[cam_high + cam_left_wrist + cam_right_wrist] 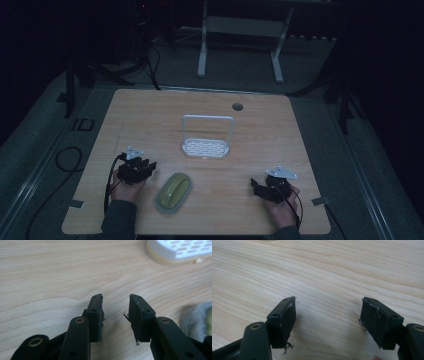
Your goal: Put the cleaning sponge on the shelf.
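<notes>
While both hands rest low on the wooden table [150, 115], the left gripper [145, 168] sits at about eight o'clock on the tabletop, its jaws parted to a middling gap with bare wood between them in the left gripper view [115, 312]. Just beside it, toward four o'clock from that gripper, lies the green oval dish [174, 192], flat on the table, apart from the jaws; its grey blurred edge [197, 317] creeps in at three o'clock of the left gripper view. Over at four o'clock on the tabletop, the right gripper [257, 186] is spread wide, nothing between the jaws but wood grain [328, 315]. Dead centre stands the white rack [206, 147], perforated base flat, wire handle upright, well apart from both grippers. At one o'clock, a small round hole [237, 106] in the table.
</notes>
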Demonstrator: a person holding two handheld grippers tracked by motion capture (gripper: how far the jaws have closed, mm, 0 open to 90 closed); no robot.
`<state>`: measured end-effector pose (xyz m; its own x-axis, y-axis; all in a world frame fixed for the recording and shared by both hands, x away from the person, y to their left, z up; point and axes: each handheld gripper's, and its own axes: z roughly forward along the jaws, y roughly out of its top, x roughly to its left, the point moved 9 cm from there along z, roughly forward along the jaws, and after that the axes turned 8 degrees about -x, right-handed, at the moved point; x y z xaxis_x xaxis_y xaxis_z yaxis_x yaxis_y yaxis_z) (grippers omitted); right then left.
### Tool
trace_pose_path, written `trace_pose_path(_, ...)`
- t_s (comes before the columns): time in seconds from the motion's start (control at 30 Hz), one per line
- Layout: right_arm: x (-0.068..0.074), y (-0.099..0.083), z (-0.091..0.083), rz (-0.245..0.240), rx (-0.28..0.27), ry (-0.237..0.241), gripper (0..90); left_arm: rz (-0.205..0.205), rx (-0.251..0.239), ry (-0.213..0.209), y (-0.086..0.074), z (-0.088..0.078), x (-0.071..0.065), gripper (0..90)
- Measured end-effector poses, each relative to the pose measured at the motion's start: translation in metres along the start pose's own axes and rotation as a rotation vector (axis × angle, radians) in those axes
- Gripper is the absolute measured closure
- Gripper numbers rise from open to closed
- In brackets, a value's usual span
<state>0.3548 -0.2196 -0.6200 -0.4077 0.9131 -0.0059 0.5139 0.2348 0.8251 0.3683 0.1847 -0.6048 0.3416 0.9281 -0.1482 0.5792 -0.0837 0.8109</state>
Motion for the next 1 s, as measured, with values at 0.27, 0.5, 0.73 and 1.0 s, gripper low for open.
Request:
trace_pose_path(0.27,0.000,0.000,0.000,0.000,0.000,0.000,28.2,0.018,-0.005,-0.019,0.003,-0.007,-0.004,67.0)
trace_pose_path(0.5,0.000,0.001,0.001,-0.001,-0.001,0.000,28.2,0.030,-0.006,-0.040,0.007,-0.014,-0.011,64.9)
trace_pose_path(0.73,0.000,0.001,0.001,-0.001,0.000,0.000,28.2,0.083,-0.029,-0.102,0.012,-0.027,-0.029,66.0)
trace_pose_path(1.0,0.000,0.001,0.001,-0.001,0.000,0.000,28.2,0.117,-0.038,-0.136,0.017,-0.036,-0.048,69.0)
